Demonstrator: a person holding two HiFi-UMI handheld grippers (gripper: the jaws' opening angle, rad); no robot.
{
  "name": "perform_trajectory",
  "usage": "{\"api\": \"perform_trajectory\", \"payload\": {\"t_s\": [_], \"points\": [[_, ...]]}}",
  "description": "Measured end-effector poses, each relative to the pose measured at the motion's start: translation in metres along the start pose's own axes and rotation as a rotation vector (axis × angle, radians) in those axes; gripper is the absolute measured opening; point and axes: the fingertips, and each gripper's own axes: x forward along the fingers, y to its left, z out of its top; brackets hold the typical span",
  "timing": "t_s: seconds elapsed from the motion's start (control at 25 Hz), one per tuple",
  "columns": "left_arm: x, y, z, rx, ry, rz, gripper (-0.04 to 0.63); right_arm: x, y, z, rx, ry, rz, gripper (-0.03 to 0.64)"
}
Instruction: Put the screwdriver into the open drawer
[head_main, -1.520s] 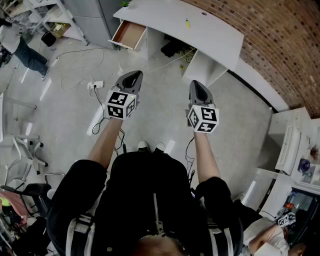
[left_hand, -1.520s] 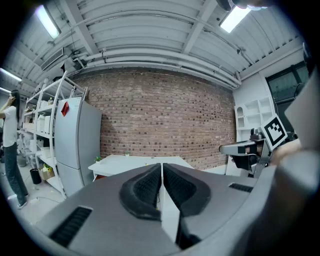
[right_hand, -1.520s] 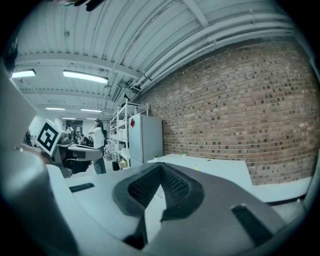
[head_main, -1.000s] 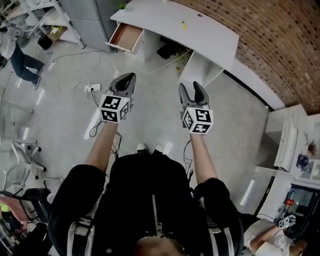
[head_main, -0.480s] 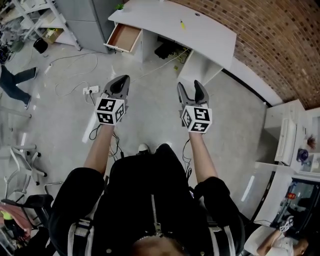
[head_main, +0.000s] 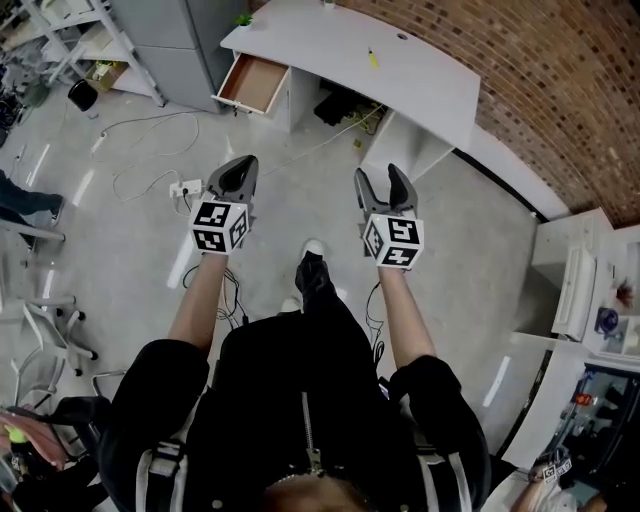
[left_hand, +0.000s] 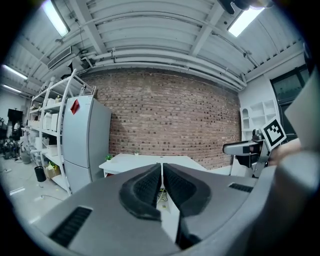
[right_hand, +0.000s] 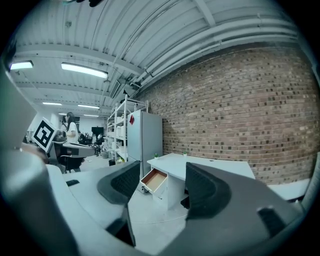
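Observation:
A small yellow screwdriver (head_main: 372, 58) lies on the white curved desk (head_main: 430, 85) by the brick wall, far ahead of both grippers. The open drawer (head_main: 253, 84) sticks out of the desk's left end, wooden inside, with nothing visible in it; in the right gripper view the drawer (right_hand: 154, 180) shows between the jaws in the distance. My left gripper (head_main: 240, 172) is shut and holds nothing, its pads (left_hand: 150, 185) almost together. My right gripper (head_main: 380, 185) is open wide and holds nothing. Both are held out level above the floor.
A grey fridge (head_main: 165, 40) and metal shelves (head_main: 60, 30) stand left of the desk. A power strip with cables (head_main: 185, 187) lies on the floor below the left gripper. An office chair (head_main: 50, 320) is at the left, a white counter (head_main: 580, 280) at the right. My shoe (head_main: 312, 265) is stepping forward.
The right gripper's jaws went from shut to wide open. Both grippers were carried forward toward the desk as I stepped. The person at the far left walked nearly out of view.

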Motion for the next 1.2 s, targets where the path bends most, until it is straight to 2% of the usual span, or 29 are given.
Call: {"api": "perform_trajectory", "payload": {"t_s": [0.44, 0.72, 0.92, 1.2], "points": [[0.084, 0.053, 0.001, -0.011, 0.029, 0.061, 0.031, 0.113, -0.035, 0.001, 0.034, 0.029, 0.054, 0.281], [0.154, 0.091, 0.016, -0.019, 0.036, 0.117, 0.031, 0.2, -0.074, 0.023, 0.031, 0.026, 0.096, 0.281], [0.182, 0.118, 0.025, -0.029, 0.023, 0.163, 0.031, 0.251, -0.087, 0.033, 0.028, 0.026, 0.126, 0.281], [0.217, 0.145, 0.024, -0.045, 0.03, 0.191, 0.031, 0.298, -0.095, 0.035, 0.023, 0.038, 0.152, 0.281]]}}
